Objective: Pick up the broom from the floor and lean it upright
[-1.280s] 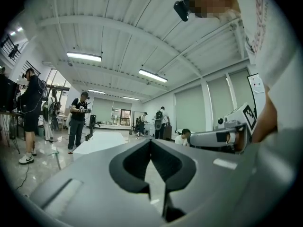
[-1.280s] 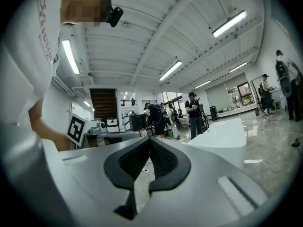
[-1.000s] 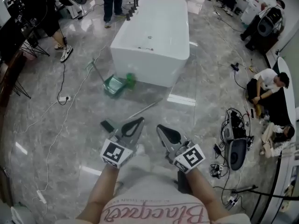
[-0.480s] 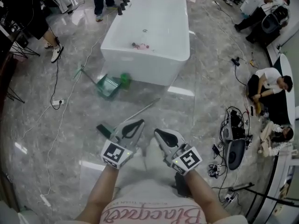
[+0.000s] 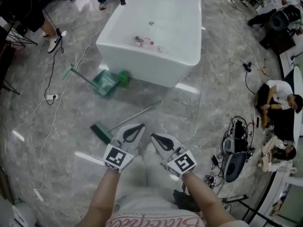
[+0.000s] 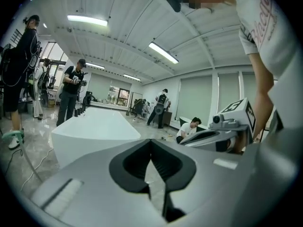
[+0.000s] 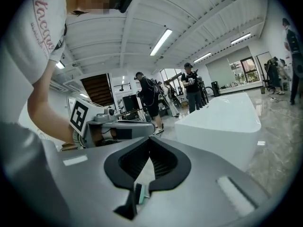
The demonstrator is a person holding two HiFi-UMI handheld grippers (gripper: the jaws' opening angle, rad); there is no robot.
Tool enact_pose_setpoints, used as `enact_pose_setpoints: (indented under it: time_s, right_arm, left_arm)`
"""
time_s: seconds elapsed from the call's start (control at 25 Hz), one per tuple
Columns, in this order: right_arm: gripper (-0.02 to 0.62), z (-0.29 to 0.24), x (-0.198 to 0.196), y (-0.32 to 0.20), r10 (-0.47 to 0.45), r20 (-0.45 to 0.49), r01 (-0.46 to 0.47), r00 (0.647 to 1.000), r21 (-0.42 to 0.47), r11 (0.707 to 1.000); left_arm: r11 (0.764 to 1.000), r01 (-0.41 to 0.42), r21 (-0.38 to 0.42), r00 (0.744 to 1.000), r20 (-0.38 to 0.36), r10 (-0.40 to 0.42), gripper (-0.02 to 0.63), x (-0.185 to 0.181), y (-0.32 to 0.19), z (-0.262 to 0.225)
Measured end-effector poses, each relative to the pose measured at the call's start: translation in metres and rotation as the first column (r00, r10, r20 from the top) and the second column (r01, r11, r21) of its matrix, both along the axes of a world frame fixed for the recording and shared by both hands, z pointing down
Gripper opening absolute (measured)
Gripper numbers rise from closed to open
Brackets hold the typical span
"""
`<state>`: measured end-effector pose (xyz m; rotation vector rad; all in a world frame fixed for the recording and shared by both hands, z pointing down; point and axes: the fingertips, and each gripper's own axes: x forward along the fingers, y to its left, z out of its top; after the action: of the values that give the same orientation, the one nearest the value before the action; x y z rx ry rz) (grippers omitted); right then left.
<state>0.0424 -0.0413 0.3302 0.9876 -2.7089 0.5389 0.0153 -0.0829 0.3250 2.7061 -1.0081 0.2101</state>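
Broom [image 5: 142,112] lies flat on the grey marble floor [image 5: 57,126], green head at lower left, handle running up-right toward the white bathtub [image 5: 156,41]. Left gripper [image 5: 140,126]: jaws together, nothing between them, tips over the floor just beside the handle near the head end; cannot tell whether they touch it. Right gripper [image 5: 153,136]: jaws also together and empty, held just right of the left one, apart from the broom. Both point forward and slightly down. Green dustpan [image 5: 104,83] lies on the floor by the tub's near-left corner, well apart from the broom. Seated person [image 5: 277,92] at far right.
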Motion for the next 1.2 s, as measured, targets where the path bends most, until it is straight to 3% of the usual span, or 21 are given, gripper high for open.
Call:
enact_pose_setpoints:
  time_s: [0.2,0.32,0.44,0.76,0.88,1.0,1.08,1.2]
  right_arm:
    - [0.002,0.064,0.007,-0.025,0.054,0.012,-0.053,0.998,-0.068,0.996]
    - [0.002,0.122,0.007,-0.037,0.07,-0.008,-0.07,0.998,-0.11,0.991]
    - [0.002,0.184,-0.002,-0.049,0.049,-0.018,-0.051,0.999,-0.129,0.99]
    - [0.002,0.361,-0.016,-0.074,-0.035,-0.113,0.011,0.993,-0.204,0.979]
    - [0.002,0.415,-0.018,-0.081,-0.076,-0.156,0.039,0.985,-0.229,0.973]
    - [0.002,0.461,-0.014,-0.088,-0.127,-0.193,0.076,0.973,-0.25,0.965]
    - [0.002,0.486,-0.008,-0.094,-0.149,-0.207,0.094,0.967,-0.257,0.962]
    - [0.002,0.519,0.0,-0.106,-0.18,-0.21,0.12,0.961,-0.268,0.956]
  left_arm:
    - [0.998,0.008,-0.066,0.999,0.035,-0.006,0.0,-0.009,-0.018,0.067]
    - [0.99,-0.026,-0.137,0.997,0.063,0.035,0.0,-0.012,-0.03,0.131]
    - [0.974,-0.08,-0.212,0.991,0.092,0.102,0.0,-0.014,-0.039,0.208]
    - [0.95,-0.164,-0.266,0.946,0.232,0.228,0.0,-0.006,-0.06,0.394]
    - [0.931,-0.204,-0.303,0.909,0.295,0.295,0.002,-0.005,-0.062,0.46]
    - [0.908,-0.232,-0.349,0.863,0.357,0.358,0.088,-0.005,-0.068,0.52]
    - [0.891,-0.254,-0.376,0.823,0.4,0.404,0.131,-0.006,-0.072,0.555]
    - [0.856,-0.294,-0.426,0.749,0.454,0.483,0.135,-0.005,-0.071,0.604]
